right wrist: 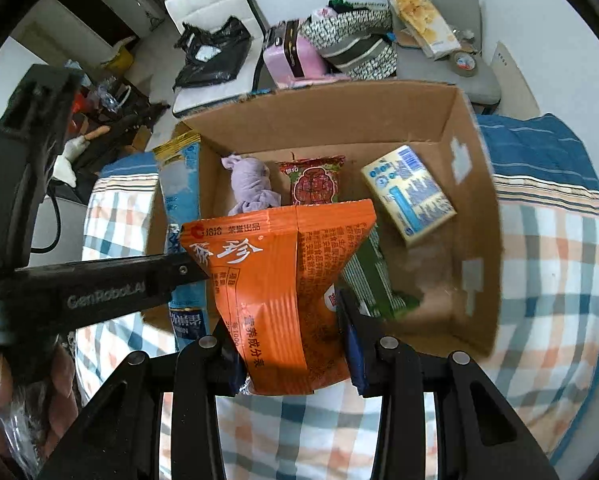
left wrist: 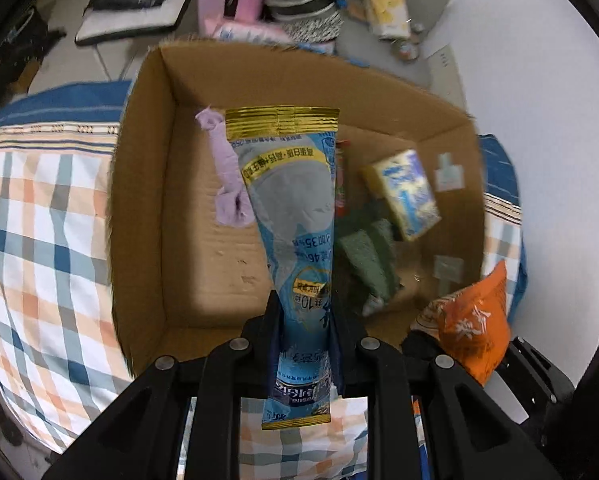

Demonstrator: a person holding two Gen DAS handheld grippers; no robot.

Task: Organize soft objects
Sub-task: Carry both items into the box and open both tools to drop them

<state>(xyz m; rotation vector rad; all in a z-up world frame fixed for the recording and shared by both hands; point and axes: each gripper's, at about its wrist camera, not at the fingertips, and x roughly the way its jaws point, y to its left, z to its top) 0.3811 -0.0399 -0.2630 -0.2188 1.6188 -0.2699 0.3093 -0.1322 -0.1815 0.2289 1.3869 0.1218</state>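
Note:
My left gripper is shut on a long blue pouch with gold ends and holds it upright over the near edge of the open cardboard box. My right gripper is shut on an orange snack bag, held above the box's near side. The box holds a lilac cloth, a red snack packet, a yellow-blue pack and a green packet. In the right wrist view the blue pouch and the left gripper's body show at left.
The box sits on a plaid bedcover. Behind it stand a pink case, a black-and-white patterned bag, a grey chair with a yellow packet and a white seat with a black bag.

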